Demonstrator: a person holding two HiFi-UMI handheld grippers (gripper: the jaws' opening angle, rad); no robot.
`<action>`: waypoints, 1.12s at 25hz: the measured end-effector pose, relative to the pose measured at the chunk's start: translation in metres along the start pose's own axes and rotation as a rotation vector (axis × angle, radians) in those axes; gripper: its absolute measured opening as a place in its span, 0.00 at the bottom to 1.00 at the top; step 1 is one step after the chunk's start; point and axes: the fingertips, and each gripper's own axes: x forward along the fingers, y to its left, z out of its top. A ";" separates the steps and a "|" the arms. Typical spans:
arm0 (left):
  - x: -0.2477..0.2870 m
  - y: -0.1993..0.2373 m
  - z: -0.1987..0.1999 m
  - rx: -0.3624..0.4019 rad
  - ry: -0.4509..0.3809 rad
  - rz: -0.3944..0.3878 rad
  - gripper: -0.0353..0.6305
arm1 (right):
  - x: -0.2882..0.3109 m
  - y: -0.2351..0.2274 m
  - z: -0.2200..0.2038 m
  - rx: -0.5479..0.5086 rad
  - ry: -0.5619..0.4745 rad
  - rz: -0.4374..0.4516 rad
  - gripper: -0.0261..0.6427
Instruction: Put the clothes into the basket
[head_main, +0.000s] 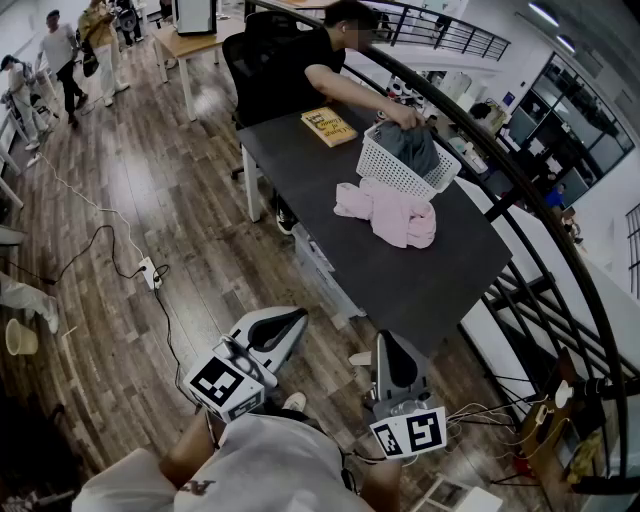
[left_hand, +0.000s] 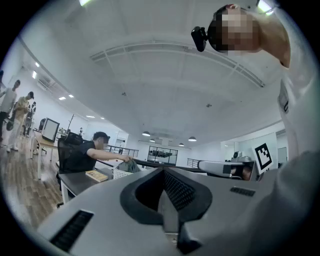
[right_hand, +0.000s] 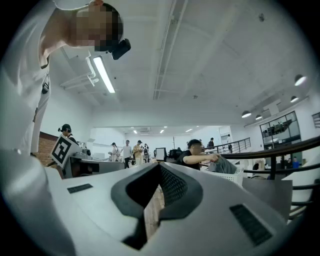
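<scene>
A white slatted basket (head_main: 395, 168) stands on the dark table (head_main: 440, 270) toward its far end, and a grey garment (head_main: 418, 148) lies in it. A seated person in black (head_main: 310, 70) has a hand on that garment. Pink clothes (head_main: 390, 212) lie in a heap on the table just in front of the basket. My left gripper (head_main: 292, 322) and right gripper (head_main: 388, 345) are held low over the wood floor, short of the table's near edge, both shut and empty. The basket (right_hand: 235, 175) and the garment (right_hand: 222, 165) also show in the right gripper view.
A yellow book (head_main: 329, 126) lies on the table beside the basket. A black railing (head_main: 545, 215) runs along the table's right side. A power strip (head_main: 150, 272) with cables lies on the floor at left. Other people (head_main: 60, 50) stand at the back left.
</scene>
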 end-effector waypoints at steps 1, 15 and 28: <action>0.001 -0.002 -0.001 0.000 0.002 0.002 0.06 | -0.002 -0.002 0.000 0.001 -0.001 0.000 0.07; 0.019 -0.030 -0.008 0.018 0.020 0.037 0.06 | -0.023 -0.026 0.000 0.023 -0.025 0.020 0.07; 0.068 0.004 -0.006 0.017 0.040 -0.018 0.06 | 0.027 -0.059 -0.014 0.015 0.020 -0.032 0.07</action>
